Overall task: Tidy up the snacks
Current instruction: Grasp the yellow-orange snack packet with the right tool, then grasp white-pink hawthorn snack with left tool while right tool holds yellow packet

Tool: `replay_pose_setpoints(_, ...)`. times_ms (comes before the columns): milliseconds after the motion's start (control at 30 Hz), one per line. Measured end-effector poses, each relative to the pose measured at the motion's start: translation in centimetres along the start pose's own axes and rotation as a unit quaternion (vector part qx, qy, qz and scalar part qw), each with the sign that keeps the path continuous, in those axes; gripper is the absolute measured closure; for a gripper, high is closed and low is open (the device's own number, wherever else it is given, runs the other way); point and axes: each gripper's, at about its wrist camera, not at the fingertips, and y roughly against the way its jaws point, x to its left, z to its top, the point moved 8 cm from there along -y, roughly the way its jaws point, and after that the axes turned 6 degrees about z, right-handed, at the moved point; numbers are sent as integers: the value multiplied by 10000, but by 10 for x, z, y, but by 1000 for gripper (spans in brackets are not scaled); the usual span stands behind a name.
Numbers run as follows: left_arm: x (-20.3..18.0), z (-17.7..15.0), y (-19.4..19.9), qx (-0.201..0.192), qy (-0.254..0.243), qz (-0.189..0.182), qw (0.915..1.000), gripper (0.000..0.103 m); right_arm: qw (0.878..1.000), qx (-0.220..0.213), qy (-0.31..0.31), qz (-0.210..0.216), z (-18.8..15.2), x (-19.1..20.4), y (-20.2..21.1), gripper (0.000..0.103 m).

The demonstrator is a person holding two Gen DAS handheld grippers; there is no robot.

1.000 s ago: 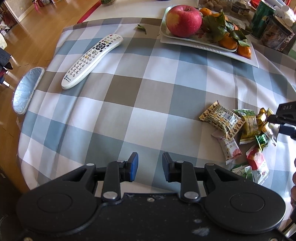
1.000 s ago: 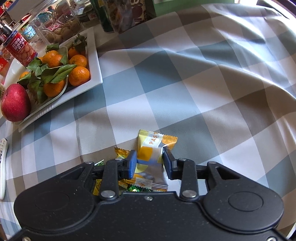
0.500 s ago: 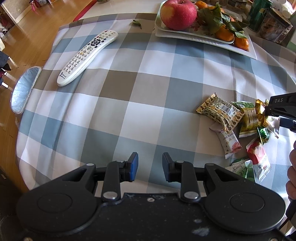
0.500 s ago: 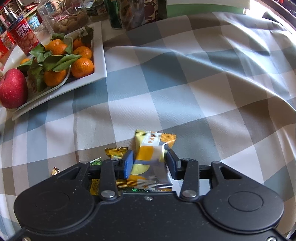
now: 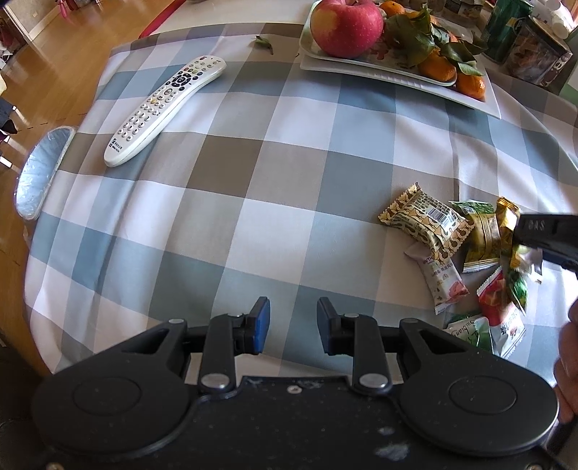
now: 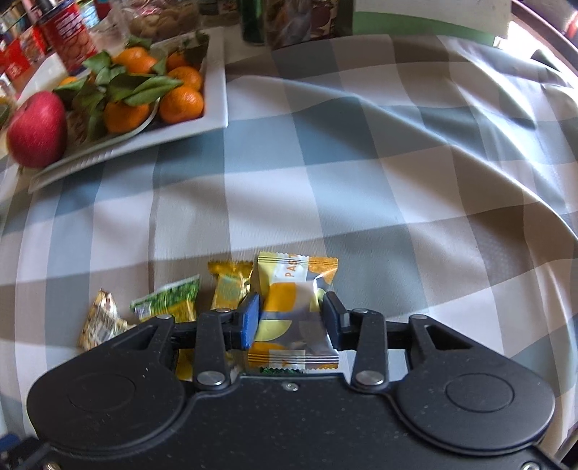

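A yellow and white pastry packet (image 6: 289, 282) lies on the checked tablecloth (image 6: 361, 180) between the fingers of my right gripper (image 6: 290, 314). Its jaws are closing, and both pads touch the wrapper's sides and pinch it. Beside it lie a gold candy (image 6: 229, 285), a green packet (image 6: 169, 302) and a brown patterned packet (image 6: 99, 320). In the left wrist view the same pile shows at the right: a brown patterned packet (image 5: 426, 220), a pink and white bar (image 5: 442, 278) and a red packet (image 5: 500, 307). My left gripper (image 5: 293, 318) hovers over bare cloth, jaws apart, holding nothing.
A white remote (image 5: 164, 108) lies at the far left. A white fruit plate (image 5: 397, 77) with an apple (image 5: 346, 27) and leafy tangerines (image 6: 180, 103) stands at the back. Tins and jars (image 6: 68, 36) crowd behind it. The table's edge curves along the left.
The right gripper rolled a little, so the pile's other packets now show to its left. Its jaws widened around the pastry packet, then came back in on it. The left gripper barely moved.
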Motion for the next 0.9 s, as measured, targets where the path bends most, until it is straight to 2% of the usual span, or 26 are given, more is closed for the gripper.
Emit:
replay_pose_setpoints(267,-9,3,-3,-5,13,-157,9999,74,9989,256,-80,373,-11,-14,15,59)
replay_pose_setpoints(633,-30,19,-10,-317,-61,-172,9993,72,9944,405,-259,939,-19,-14,50,59)
replay_pose_setpoints(900,-69,19,-9,-478,-225,-781,9955,69,9948,193,-203,975,-14,-19,66,59)
